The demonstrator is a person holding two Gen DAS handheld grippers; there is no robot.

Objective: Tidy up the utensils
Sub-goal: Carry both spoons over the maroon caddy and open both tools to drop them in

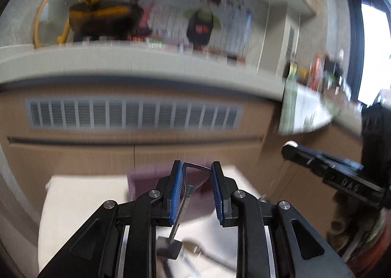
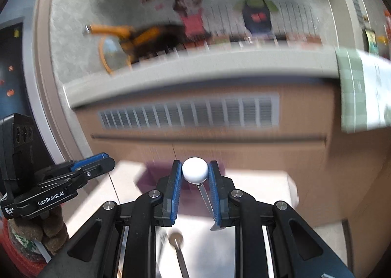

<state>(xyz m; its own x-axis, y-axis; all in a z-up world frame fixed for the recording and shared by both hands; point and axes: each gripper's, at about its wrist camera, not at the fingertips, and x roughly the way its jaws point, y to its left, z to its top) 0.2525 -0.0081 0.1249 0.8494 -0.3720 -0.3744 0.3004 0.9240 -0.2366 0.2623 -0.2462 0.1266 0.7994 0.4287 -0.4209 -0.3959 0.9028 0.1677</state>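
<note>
white table (image 2: 264, 187) below a vented wood counter (image 2: 244, 151); each hand-held gripper clamps 1 utensil.

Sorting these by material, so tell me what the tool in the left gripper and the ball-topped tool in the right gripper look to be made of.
Tool in the left gripper: looks like bare metal, thin and silvery with a shiny open triangular loop.
Ball-topped tool: the ball is smooth, matte white, probably plastic or ceramic, which the blur leaves open; the narrow stem below it glints like polished metal.

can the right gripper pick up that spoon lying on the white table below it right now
Probably not as things stand: the right gripper is already shut on a white ball-ended utensil. The spoon lies uncovered on the table, so only the full jaws stand in the way.
</note>
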